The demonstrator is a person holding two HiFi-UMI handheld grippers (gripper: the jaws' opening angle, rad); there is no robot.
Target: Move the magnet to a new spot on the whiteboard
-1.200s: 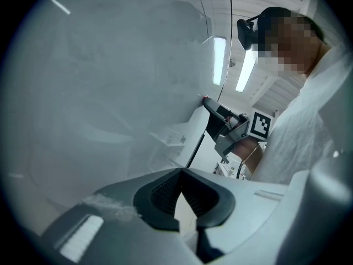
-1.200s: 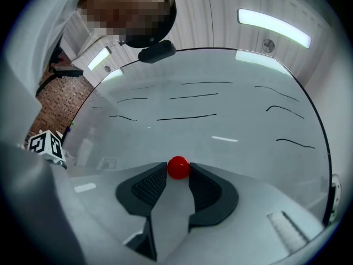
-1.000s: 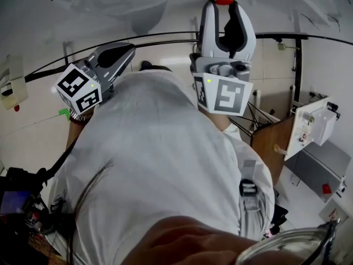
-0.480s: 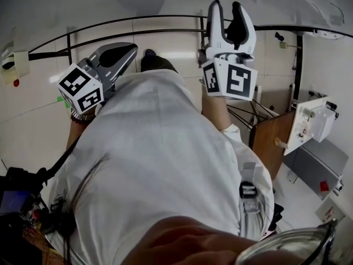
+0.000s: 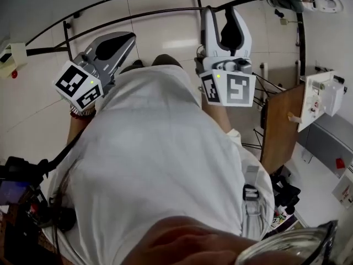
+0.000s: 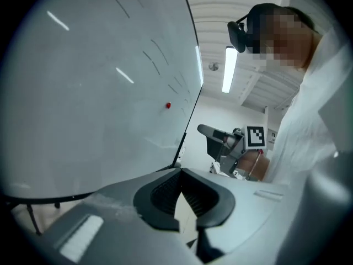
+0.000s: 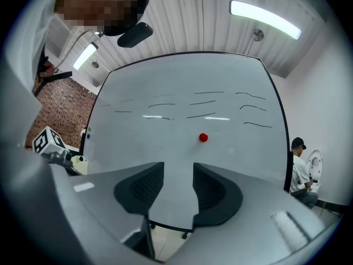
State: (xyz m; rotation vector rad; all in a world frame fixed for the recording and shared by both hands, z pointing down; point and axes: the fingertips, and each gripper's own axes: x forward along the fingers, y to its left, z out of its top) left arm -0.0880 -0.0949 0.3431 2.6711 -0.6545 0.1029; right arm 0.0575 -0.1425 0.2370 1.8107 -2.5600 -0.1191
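Now right claw [image 5: 222,14], empty, has withdrawn from magnet [image 7: 203,137].

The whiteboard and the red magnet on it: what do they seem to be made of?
Whiteboard: a smooth, glossy white panel, likely coated steel or melamine; it mirrors the ceiling lights as streaks. Its thin dark frame looks like painted metal or plastic. Magnet: a round red cap, probably plastic; too small to judge its finish.
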